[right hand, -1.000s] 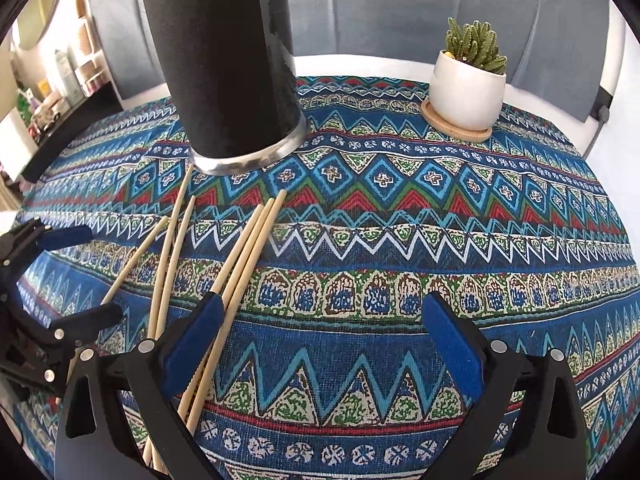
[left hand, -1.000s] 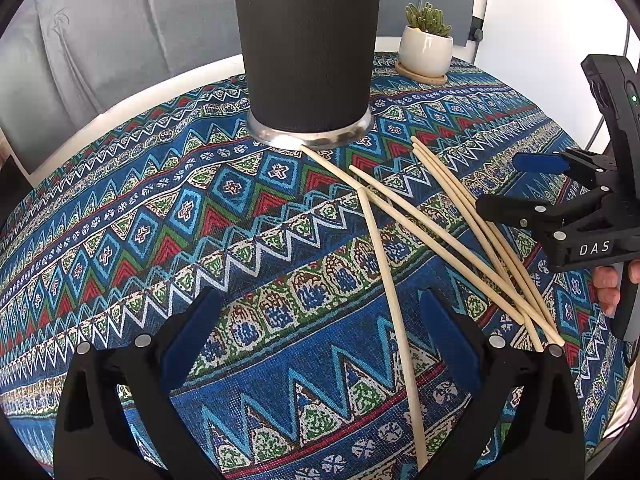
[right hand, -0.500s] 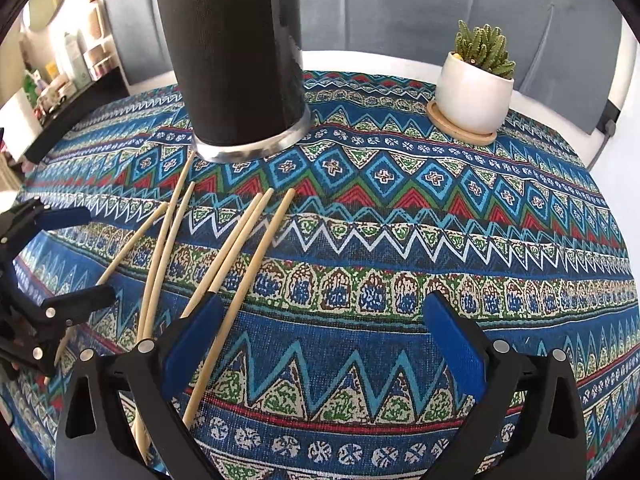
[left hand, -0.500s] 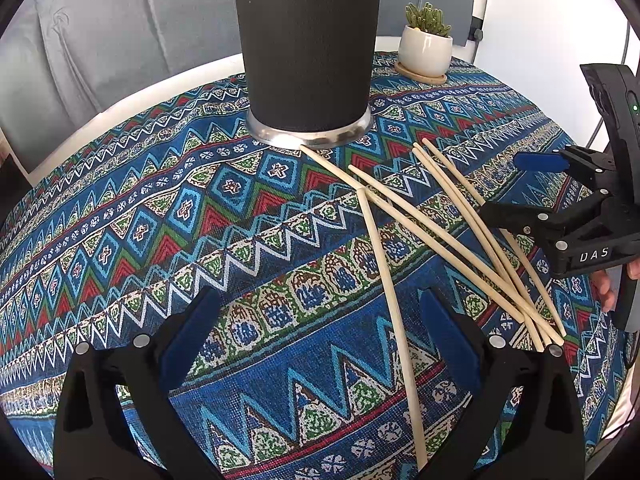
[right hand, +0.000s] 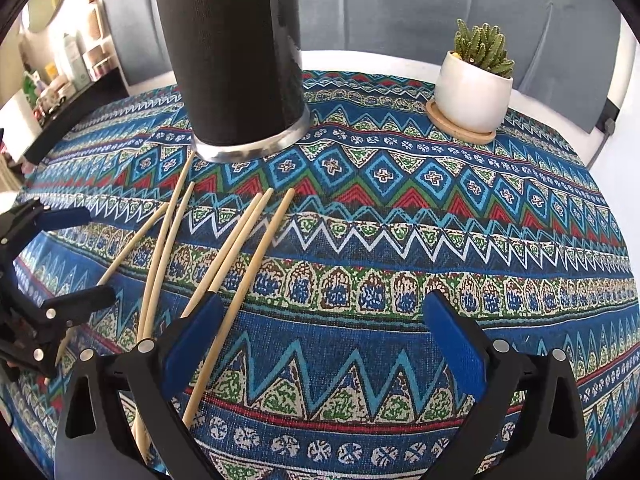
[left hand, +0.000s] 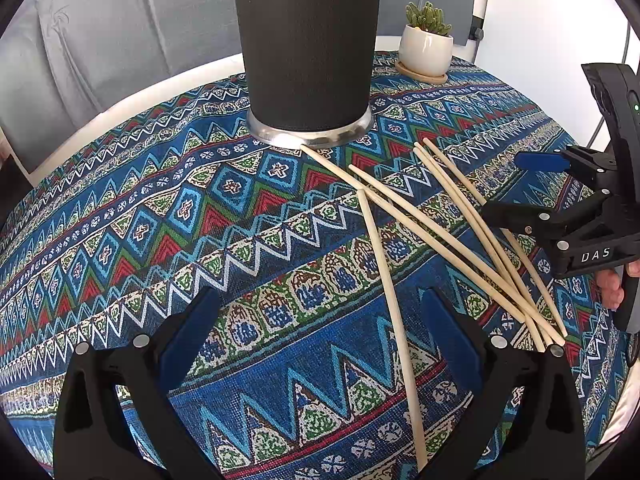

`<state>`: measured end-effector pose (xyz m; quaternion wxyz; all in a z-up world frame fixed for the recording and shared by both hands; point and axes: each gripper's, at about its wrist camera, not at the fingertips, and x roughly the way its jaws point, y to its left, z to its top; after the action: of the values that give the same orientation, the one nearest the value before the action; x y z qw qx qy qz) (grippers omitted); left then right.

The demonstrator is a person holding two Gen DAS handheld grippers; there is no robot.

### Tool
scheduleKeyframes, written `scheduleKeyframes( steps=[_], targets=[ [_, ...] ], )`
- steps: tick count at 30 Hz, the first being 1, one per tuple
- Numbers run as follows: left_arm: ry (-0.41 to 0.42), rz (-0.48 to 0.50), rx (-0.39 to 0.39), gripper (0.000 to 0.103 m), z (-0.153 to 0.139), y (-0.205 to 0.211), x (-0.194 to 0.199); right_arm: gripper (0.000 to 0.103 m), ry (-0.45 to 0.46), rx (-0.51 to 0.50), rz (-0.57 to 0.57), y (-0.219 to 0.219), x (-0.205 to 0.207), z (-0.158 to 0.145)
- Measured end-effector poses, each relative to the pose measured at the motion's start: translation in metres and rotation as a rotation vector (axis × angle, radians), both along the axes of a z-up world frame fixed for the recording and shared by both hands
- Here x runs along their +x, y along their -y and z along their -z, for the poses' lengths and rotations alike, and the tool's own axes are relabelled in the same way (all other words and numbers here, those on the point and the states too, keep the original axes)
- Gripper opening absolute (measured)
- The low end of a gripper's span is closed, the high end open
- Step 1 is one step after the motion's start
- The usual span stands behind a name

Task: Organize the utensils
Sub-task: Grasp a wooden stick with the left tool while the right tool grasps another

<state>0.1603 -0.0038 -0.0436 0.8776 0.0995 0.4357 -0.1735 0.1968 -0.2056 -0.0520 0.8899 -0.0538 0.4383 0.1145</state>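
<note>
Wooden chopsticks [left hand: 440,232] lie loose; both grippers wide, empty

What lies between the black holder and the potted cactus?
Only bare patterned tablecloth separates the black holder from the potted cactus, clearest in the right wrist view.

Left wrist view: low over the surface [left hand: 120,208], facing the black cylinder [left hand: 306,44] close ahead — the right tool [left hand: 508,188] enters at its right edge. Right wrist view: similar height, facing the same cylinder [right hand: 236,60] from further right — the left tool [right hand: 86,256] at its left edge. Both share cylinder, chopsticks [left hand: 440,232], potted cactus [right hand: 474,92].
</note>
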Motion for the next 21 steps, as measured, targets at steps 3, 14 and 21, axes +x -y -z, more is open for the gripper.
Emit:
scheduleKeyframes(
  steps=[3,14,21],
  targets=[
    [0.011,0.009,0.009,0.093,0.0,0.0,0.001,0.079,-0.004,-0.004,-0.02,0.002,-0.002,-0.001],
    [0.047,-0.113,0.008,0.005,-0.011,-0.052,0.008,0.006,-0.035,0.106,-0.021,0.035,-0.01,-0.011],
    [-0.015,-0.179,-0.126,0.005,-0.019,-0.088,0.01,0.005,-0.016,0.234,0.02,0.063,-0.014,-0.023]
  ],
)
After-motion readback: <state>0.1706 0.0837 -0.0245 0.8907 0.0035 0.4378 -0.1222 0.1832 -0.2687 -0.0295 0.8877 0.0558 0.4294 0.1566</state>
